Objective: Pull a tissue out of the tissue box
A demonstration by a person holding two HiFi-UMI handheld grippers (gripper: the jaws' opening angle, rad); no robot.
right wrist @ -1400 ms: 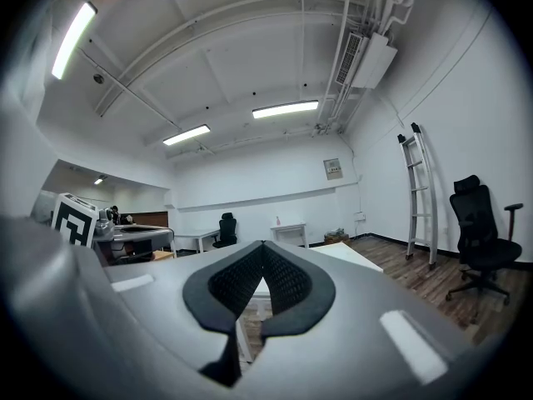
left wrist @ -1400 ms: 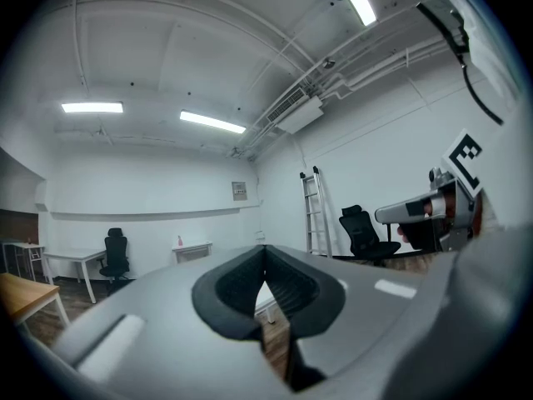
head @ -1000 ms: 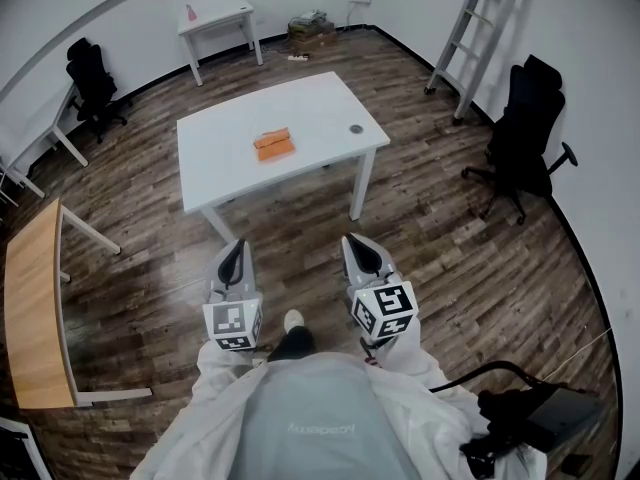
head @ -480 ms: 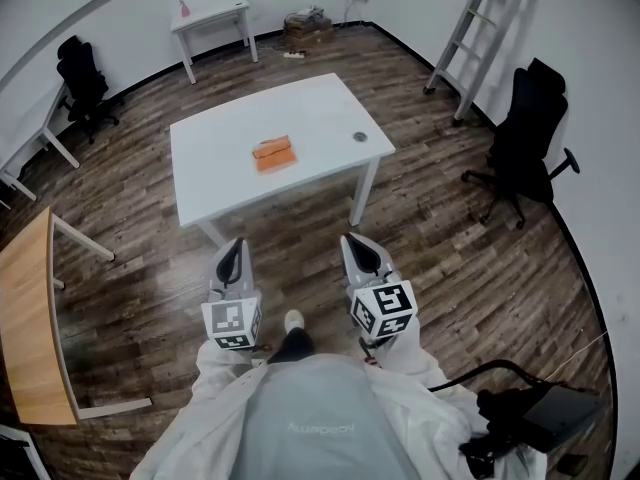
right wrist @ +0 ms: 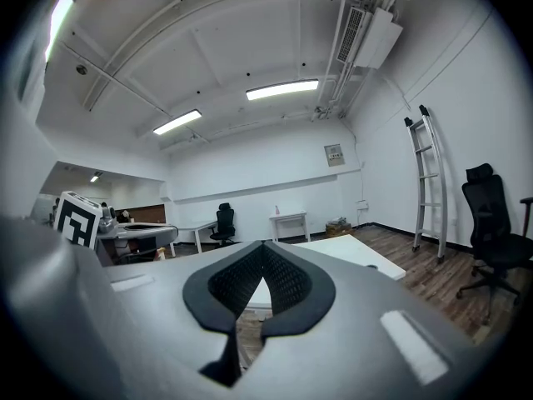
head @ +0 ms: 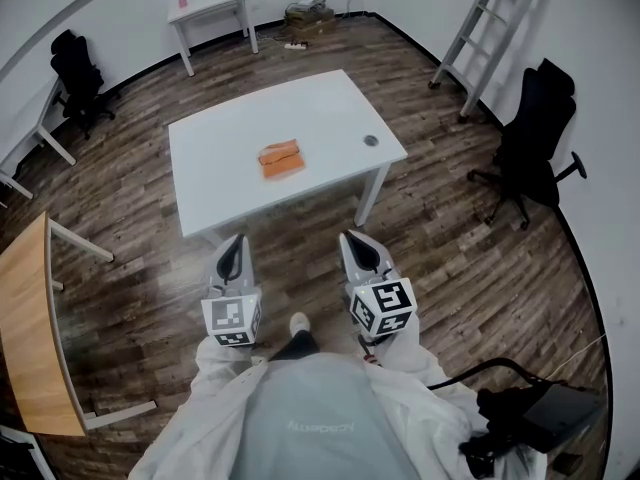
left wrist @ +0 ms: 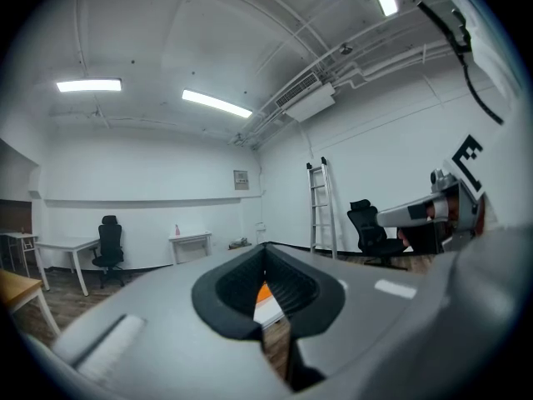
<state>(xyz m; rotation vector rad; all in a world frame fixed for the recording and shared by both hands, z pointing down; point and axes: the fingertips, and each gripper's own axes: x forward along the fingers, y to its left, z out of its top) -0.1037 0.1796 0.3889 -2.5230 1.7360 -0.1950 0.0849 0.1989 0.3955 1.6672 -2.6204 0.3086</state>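
Note:
An orange tissue box [head: 281, 158] lies near the middle of a white table [head: 220, 138] ahead of me. Both grippers are held side by side over the wooden floor, short of the table's near edge and pointing at it. The left gripper [head: 234, 245] is shut with nothing in it, and so is the right gripper [head: 357, 240]. In the left gripper view the jaws of the left gripper [left wrist: 266, 252] meet at their tips, and a sliver of the orange box [left wrist: 263, 293] shows in the hollow between the pads. In the right gripper view the right gripper [right wrist: 263, 248] frames the white table [right wrist: 341, 248].
A small round object [head: 371, 140] sits at the table's right side. A black office chair [head: 530, 133] and a ladder [head: 490, 18] stand to the right. A wooden table [head: 30, 318] is on the left, a small white table [head: 210, 6] at the back wall.
Both grippers have moved forward with the person, so the table and tissue box sit nearer and lower in the head view. The jaws stay shut.

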